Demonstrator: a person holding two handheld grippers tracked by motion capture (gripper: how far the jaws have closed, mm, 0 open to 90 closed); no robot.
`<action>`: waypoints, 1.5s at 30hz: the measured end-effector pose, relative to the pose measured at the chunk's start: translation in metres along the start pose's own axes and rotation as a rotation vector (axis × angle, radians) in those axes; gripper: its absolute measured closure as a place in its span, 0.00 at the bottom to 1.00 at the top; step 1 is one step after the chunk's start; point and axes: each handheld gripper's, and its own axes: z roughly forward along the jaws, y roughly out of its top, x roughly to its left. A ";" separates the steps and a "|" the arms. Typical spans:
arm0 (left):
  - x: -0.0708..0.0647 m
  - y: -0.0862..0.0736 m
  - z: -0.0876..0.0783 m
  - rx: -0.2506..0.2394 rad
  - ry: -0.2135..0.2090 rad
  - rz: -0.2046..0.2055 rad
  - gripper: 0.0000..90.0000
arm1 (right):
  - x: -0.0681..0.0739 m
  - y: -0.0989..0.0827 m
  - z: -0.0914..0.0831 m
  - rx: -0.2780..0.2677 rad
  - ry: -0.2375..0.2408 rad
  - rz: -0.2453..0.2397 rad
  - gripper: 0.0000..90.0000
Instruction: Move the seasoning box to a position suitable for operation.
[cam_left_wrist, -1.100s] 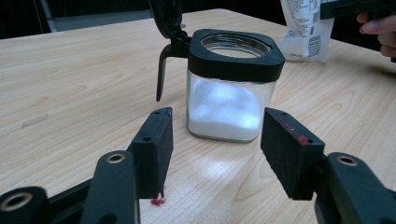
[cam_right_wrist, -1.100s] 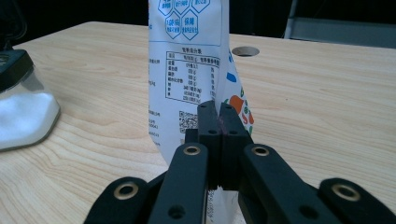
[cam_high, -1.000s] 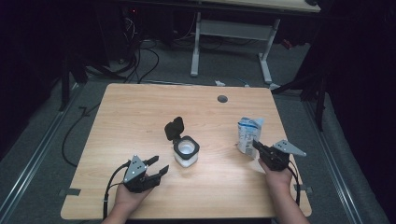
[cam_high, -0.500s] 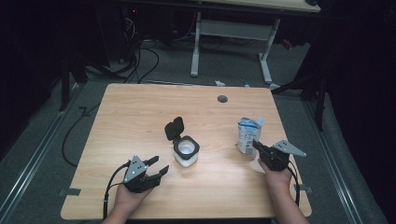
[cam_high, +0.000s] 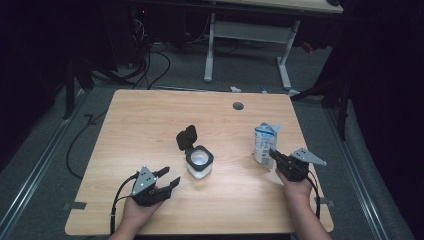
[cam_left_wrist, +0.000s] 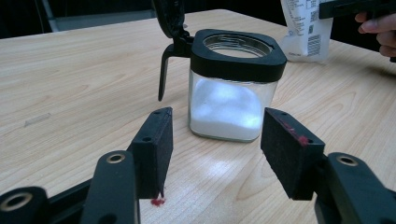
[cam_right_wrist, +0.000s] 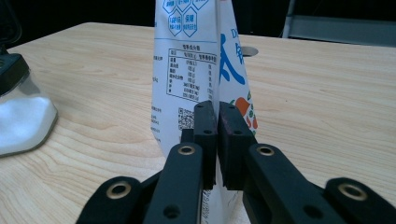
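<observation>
Wooden table holds an open glass jar of white powder at its centre. Left gripper, jaws wide and empty, faces the jar. Right gripper pinches the edge of an upright white pouch, its jaws just starting to ease apart.

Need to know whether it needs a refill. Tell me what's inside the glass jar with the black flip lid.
The glass jar stands with its lid flipped open and holds a white powder, heaped to roughly half its height. The black collar hides the top of the glass; the floor under the powder is covered.
</observation>
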 end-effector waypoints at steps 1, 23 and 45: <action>0.000 0.000 0.000 0.000 0.000 -0.001 0.49 | 0.000 0.000 0.000 0.003 -0.001 0.002 0.96; -0.001 -0.001 0.001 0.010 -0.006 0.004 0.49 | -0.005 0.002 0.006 0.013 -0.009 0.029 0.90; -0.001 -0.001 0.001 0.014 -0.007 0.004 0.49 | 0.000 0.010 0.007 0.021 -0.013 0.044 0.73</action>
